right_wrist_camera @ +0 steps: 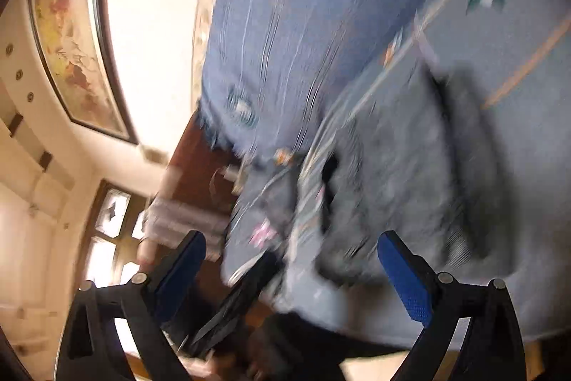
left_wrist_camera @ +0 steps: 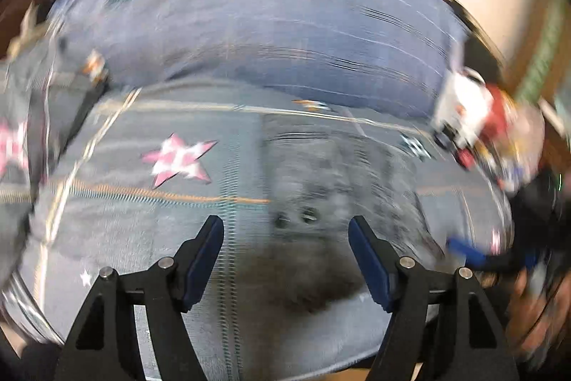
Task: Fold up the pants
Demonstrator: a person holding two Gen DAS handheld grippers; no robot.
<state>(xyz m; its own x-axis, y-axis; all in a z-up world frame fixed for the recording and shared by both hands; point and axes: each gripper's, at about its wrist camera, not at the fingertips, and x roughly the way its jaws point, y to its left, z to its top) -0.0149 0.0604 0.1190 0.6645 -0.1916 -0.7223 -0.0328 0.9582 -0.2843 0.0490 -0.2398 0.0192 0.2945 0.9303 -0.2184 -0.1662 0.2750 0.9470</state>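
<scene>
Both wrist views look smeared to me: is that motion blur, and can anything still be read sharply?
Left wrist: jeans streaked by motion blur, pink star patch soft, open left gripper sharp. Right wrist: jeans smeared, open right gripper crisp, framed painting fairly clear, wall overexposed.

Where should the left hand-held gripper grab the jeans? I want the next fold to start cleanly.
Judging from the blurred left wrist view, take the jeans at the near denim edge just below the open left hand-held gripper. That edge hangs free at the table side, so one finger can slip under it. Come in low from the near side, avoiding the thick grey pocket lining.
</scene>
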